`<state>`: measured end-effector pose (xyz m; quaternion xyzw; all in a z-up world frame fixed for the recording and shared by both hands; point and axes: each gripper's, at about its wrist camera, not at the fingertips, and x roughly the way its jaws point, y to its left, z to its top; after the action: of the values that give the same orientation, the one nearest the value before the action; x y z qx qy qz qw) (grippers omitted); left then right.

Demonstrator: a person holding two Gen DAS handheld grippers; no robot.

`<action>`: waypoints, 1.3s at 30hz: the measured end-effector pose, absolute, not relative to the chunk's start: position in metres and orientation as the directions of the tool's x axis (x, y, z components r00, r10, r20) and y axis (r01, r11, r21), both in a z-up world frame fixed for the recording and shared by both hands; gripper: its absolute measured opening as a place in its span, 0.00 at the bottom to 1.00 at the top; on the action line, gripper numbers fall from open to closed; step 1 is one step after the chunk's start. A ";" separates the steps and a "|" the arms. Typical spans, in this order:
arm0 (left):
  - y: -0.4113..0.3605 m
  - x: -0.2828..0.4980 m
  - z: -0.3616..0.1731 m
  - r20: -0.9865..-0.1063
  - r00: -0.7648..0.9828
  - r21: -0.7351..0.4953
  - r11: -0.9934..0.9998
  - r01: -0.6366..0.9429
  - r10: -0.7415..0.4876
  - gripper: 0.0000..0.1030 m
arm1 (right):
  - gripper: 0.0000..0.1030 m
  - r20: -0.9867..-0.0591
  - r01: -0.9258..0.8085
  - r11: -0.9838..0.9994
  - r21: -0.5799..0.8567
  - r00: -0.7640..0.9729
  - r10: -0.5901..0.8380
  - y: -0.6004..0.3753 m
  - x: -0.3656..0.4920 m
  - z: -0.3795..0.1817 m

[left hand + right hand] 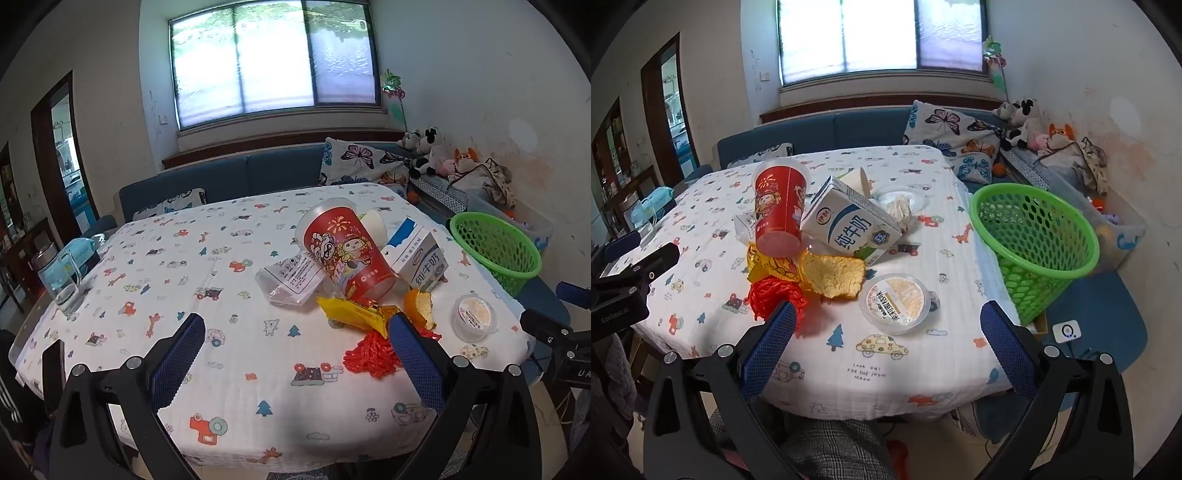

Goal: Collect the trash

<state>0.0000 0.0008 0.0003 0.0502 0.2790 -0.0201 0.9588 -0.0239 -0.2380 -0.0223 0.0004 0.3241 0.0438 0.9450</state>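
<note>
A heap of trash lies on the patterned tablecloth: a tipped red cup (347,254) (779,210), a milk carton (417,254) (849,225), a yellow wrapper (354,312), orange peel (419,304) (833,277), red netting (369,354) (775,295), a clear plastic bag (290,277), a crumpled tissue (899,208) and a round lidded cup (474,317) (895,299). A green mesh basket (495,247) (1034,247) stands at the table's right edge. My left gripper (295,354) hovers open over the near cloth. My right gripper (888,350) is open, near the lidded cup.
A glass mug (61,284) and a blue tissue pack (79,251) sit at the table's left edge. A blue sofa (240,173) with butterfly cushions (953,140) and plush toys (1030,125) runs behind the table. A blue chair (1100,325) stands under the basket.
</note>
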 end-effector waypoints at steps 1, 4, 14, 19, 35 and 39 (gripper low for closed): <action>0.001 0.000 0.000 -0.535 0.845 0.090 0.994 0.067 -0.008 0.94 | 0.96 -0.602 -0.083 0.996 0.025 0.794 0.081 -0.238 -0.025 -0.022; 0.001 0.000 0.001 -0.534 0.846 0.092 0.994 0.062 -0.003 0.94 | 0.96 -0.602 -0.086 0.996 0.021 0.795 0.081 -0.236 -0.026 -0.022; -0.001 -0.004 0.003 -0.532 0.847 0.090 0.993 0.071 -0.012 0.94 | 0.96 -0.600 -0.079 0.996 0.032 0.796 0.083 -0.238 -0.024 -0.018; 0.000 -0.003 0.003 -0.534 0.845 0.087 0.994 0.072 -0.014 0.94 | 0.96 -0.598 -0.079 0.996 0.032 0.797 0.082 -0.238 -0.025 -0.019; 0.001 -0.002 0.000 -0.535 0.844 0.084 0.994 0.071 -0.015 0.94 | 0.96 -0.602 -0.079 0.996 0.032 0.795 0.083 -0.238 -0.024 -0.019; 0.001 -0.003 0.000 -0.535 0.845 0.085 0.994 0.070 -0.014 0.94 | 0.96 -0.602 -0.082 0.996 0.032 0.794 0.085 -0.238 -0.023 -0.018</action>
<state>-0.0026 0.0009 0.0005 0.0509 0.2778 -0.0218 0.9591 -0.0235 -0.2381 -0.0182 0.0024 0.3181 0.0439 0.9470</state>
